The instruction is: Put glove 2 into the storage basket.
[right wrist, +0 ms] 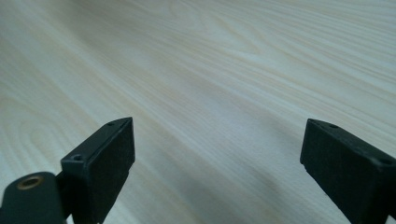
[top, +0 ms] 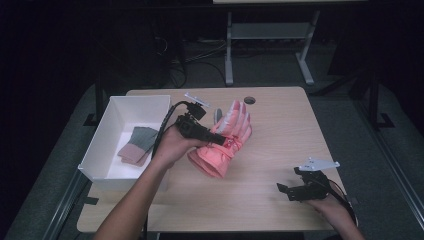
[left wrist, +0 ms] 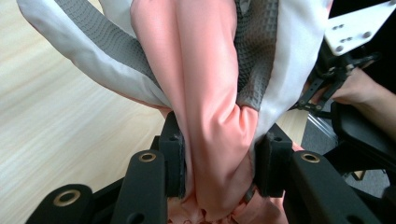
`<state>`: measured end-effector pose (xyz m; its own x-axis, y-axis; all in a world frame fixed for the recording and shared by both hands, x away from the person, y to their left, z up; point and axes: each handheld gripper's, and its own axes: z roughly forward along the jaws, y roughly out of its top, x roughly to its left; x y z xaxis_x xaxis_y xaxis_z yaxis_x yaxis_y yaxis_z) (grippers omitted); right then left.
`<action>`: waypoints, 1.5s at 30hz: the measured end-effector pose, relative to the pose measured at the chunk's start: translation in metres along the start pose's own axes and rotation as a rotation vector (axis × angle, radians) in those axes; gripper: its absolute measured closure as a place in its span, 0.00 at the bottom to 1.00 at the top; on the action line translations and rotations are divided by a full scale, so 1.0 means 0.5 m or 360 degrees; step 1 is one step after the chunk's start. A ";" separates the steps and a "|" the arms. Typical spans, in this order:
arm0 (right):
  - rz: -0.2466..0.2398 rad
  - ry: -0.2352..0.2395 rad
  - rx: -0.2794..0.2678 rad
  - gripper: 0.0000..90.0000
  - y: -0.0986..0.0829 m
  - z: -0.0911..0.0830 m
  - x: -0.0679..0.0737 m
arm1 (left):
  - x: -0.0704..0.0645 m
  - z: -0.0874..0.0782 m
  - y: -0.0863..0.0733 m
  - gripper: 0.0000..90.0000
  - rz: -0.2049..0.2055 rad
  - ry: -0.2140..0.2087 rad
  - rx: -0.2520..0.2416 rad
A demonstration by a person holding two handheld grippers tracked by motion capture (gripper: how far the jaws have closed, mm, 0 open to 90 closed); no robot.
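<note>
Left gripper clenched on the padded salmon-pink and grey winter glove, mid-frame above the light wooden table
Keep the pinch firm on the bunched fabric and carry it level toward the white rectangular box at left; right gripper rests released, lower right

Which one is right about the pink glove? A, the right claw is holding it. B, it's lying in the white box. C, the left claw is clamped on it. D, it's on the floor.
C: in the left gripper view the left claw has its jaws pinched on the pink glove, while the right claw is open over bare table.
</note>
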<state>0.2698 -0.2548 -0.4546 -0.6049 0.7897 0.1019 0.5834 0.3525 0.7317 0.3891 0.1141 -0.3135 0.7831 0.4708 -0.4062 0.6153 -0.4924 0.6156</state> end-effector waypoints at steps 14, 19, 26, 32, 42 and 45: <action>-0.0006 0.0003 0.0015 0.09 -0.002 0.014 -0.003 | 0.028 -0.185 -0.007 0.68 -0.0065 0.0136 -0.0181; -0.0028 0.0010 0.0014 0.09 0.005 0.021 -0.003 | 0.050 -0.252 -0.034 0.68 -0.0133 0.0209 -0.0261; -0.0046 0.0034 0.0009 0.09 0.017 0.036 -0.001 | 0.102 -0.328 -0.099 0.68 -0.0286 0.0344 -0.0349; -0.0050 0.0033 0.0009 0.09 0.017 0.034 -0.001 | 0.150 -0.353 -0.146 0.68 -0.0414 0.0451 -0.0362; -0.0051 0.0032 0.0014 0.09 0.017 0.033 -0.003 | 0.228 -0.308 -0.203 0.68 -0.0595 0.0500 -0.0300; -0.0049 0.0031 0.0013 0.09 0.017 0.033 -0.004 | 0.251 -0.282 -0.217 0.68 -0.0631 0.0483 -0.0263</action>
<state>0.2846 -0.2452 -0.4597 -0.6329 0.7687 0.0924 0.5686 0.3805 0.7293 0.4080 0.3297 -0.3360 0.4167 0.8004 -0.4311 0.8176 -0.1226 0.5626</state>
